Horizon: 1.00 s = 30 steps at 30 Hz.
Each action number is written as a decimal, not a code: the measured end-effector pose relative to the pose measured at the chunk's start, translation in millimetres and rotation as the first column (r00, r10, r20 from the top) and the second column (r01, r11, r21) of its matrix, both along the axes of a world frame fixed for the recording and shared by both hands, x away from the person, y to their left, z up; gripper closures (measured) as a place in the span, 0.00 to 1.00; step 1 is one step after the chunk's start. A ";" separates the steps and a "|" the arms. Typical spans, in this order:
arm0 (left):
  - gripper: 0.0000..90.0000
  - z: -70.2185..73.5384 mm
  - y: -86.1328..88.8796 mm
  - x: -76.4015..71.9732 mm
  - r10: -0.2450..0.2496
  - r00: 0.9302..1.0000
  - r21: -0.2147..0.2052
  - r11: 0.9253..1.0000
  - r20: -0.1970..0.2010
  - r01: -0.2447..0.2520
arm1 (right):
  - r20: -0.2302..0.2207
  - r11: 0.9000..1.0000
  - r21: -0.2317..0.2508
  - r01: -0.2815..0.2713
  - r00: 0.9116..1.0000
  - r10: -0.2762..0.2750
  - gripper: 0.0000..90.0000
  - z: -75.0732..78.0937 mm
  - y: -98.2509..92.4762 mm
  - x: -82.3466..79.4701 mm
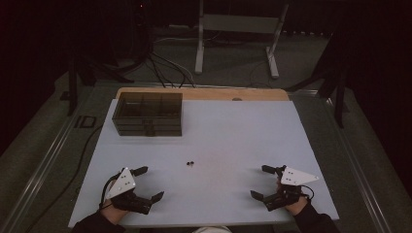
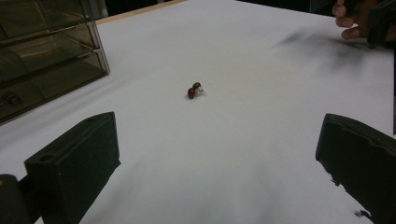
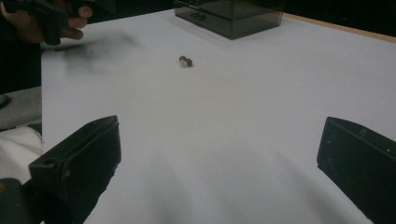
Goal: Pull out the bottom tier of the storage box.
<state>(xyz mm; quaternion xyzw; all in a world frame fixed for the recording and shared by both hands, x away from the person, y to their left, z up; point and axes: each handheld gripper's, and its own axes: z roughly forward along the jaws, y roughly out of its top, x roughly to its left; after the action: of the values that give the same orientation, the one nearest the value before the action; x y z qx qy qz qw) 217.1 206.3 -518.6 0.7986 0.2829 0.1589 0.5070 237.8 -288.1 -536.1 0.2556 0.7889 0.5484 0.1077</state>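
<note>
The bench [image 1: 233, 136] is white with a tan wooden far edge. The drawer box [image 1: 148, 114] at far left is smoky brown, see-through. The beads [image 2: 194, 90] are dark red. Both grippers' jaws are black, their plates pale grey.

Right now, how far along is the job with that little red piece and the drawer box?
Nothing looks done yet: the red piece lies alone mid-table, apart from the drawer box, whose drawers look shut. Nothing is in hand: the left tool and right tool both sit open and empty near the table's front edge. Picking up and stowing the piece seems left.
</note>
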 end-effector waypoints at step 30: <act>0.01 13.0 -25.1 -5.0 -0.177 0.984 0.057 0.983 0.003 0.177 | 0.017 1.000 0.009 -0.007 1.000 0.007 0.00 5.3 6.7 -6.9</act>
<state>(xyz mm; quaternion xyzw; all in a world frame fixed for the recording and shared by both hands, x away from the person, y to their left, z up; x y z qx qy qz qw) 212.2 181.2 -505.6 0.8338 0.2042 0.1243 0.4976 231.0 -281.4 -530.8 0.2487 0.7863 0.5545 0.1114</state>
